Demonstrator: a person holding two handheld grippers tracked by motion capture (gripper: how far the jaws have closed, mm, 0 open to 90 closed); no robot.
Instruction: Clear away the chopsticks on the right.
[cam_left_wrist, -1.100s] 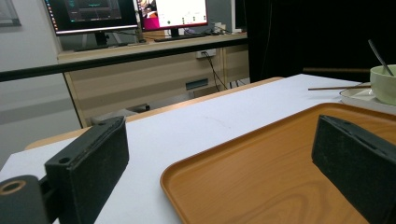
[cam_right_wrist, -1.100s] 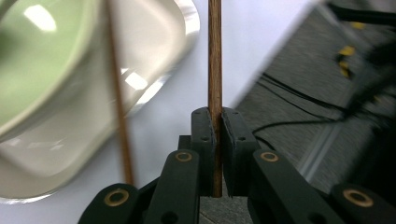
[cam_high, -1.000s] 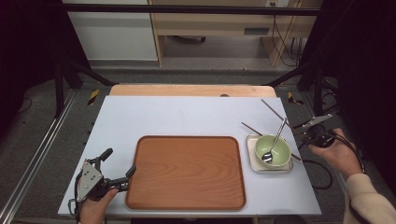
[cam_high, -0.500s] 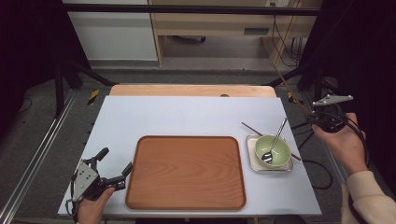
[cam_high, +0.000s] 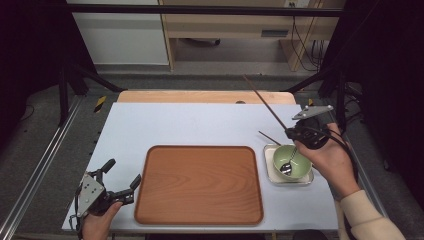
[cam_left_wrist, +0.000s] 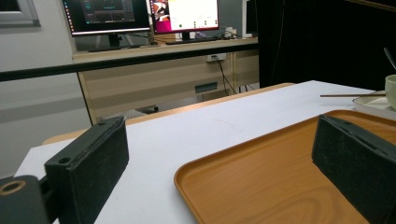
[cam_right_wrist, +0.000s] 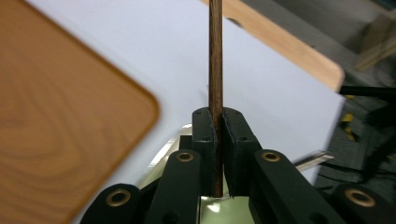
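Aloft, right gripper (cam_high: 292, 132) jaws clench a chopstick (cam_high: 264, 101); left gripper (cam_high: 121, 180) jaws gape.

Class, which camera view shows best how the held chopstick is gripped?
The right gripper view: the chopstick stands clamped between the closed jaws of the right tool, close up. The high view shows its whole length slanting up from that tool, small. In the left gripper view I cannot make it out.
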